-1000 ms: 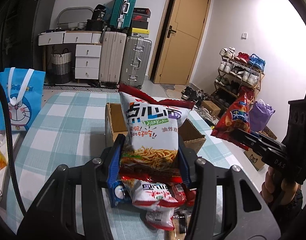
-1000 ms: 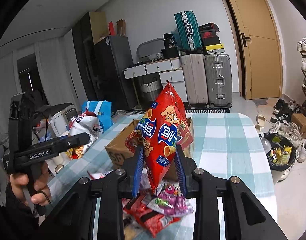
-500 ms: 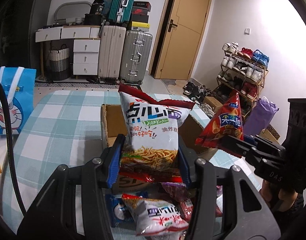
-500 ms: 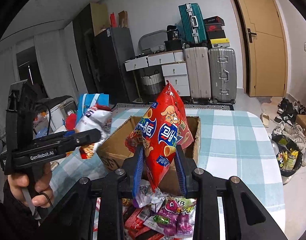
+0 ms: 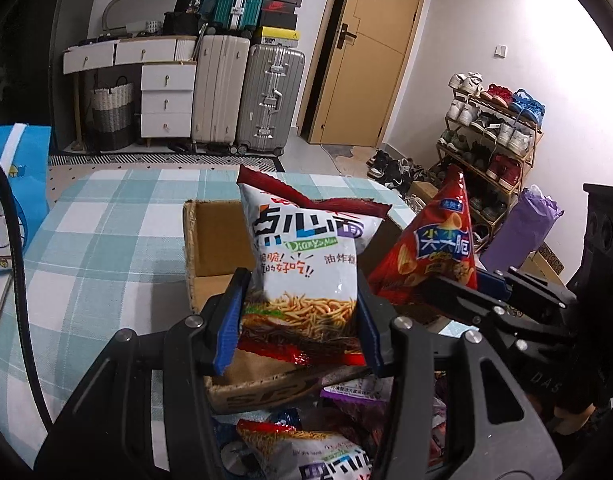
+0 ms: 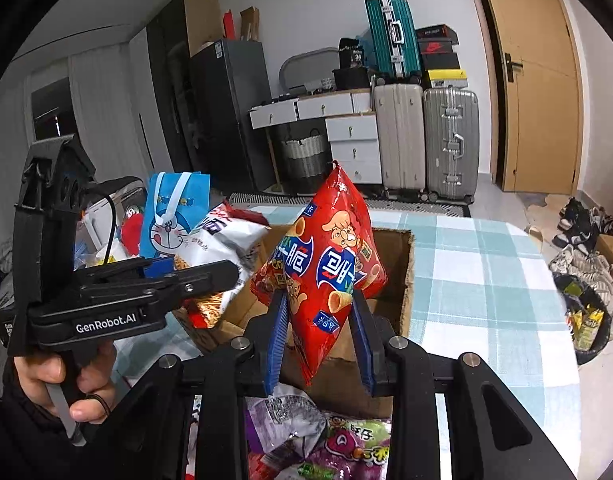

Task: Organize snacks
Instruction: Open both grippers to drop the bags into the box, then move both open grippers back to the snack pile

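White noodle bag (image 5: 302, 264), red chip bag (image 6: 326, 264) — brown box (image 5: 214, 236), teal-checked tablecloth (image 5: 106, 248)

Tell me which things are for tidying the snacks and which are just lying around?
For the job: white noodle snack bag, red chip bag, cardboard box, loose snacks.

Just lying around: suitcases, shoe rack, blue cartoon bag, door.

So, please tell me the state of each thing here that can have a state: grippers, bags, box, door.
left gripper: shut on white noodle bag
right gripper: shut on red chip bag
cardboard box: open, upright
door: closed
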`<state>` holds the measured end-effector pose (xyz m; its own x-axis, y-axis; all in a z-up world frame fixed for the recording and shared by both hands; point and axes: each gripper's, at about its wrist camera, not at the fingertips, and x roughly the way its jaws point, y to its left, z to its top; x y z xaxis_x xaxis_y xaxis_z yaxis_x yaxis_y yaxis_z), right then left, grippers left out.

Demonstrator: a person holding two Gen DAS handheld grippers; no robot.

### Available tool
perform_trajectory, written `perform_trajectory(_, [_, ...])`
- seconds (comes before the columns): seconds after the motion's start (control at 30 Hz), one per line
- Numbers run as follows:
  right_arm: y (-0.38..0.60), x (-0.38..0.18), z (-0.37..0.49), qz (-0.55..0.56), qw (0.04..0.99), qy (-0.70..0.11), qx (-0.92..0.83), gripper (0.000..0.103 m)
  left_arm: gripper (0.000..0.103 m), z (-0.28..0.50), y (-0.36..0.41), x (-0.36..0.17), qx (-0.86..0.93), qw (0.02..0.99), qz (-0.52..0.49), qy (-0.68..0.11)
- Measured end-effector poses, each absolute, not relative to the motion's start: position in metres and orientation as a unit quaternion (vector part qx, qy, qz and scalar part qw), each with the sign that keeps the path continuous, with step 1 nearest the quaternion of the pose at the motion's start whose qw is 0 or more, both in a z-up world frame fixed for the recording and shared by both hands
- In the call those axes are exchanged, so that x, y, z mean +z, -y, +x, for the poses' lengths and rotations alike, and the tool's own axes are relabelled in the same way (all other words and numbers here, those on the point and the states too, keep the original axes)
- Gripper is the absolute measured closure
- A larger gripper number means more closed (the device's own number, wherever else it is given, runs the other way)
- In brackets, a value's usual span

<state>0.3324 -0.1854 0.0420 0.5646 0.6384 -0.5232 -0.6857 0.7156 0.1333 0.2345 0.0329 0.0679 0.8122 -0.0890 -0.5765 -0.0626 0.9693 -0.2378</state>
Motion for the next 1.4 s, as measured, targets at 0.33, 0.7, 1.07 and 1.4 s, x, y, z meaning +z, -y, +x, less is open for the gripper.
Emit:
perform_trajectory(0.33, [0.174, 0.024, 0.353, -0.062, 0.88, -0.297, 0.366, 0.073, 0.057, 0.255, -0.036, 0.05, -0.003, 0.937, -0.118, -0.33])
perform_trajectory(0.7, [0.201, 0.035, 0.33, -0.049, 0.887, -0.28, 0.364, 0.021, 0.0, 0.213, -0.041, 0.068, -0.015, 0.942, -0.129, -0.31])
perform_trajectory(1.07, [0.252, 0.023, 0.276, -0.033, 0.888, -0.317, 0.331, 0.0, 0.001, 0.12, -0.027, 0.079, -0.001, 0.945, -0.119, -0.304])
perform_trajectory(1.4, [0.259, -0.008, 0.251, -0.052, 0.877, -0.356, 0.318, 0.0, 0.001, 0.086, -0.02, 0.049, 0.004, 0.936, -0.126, -0.33])
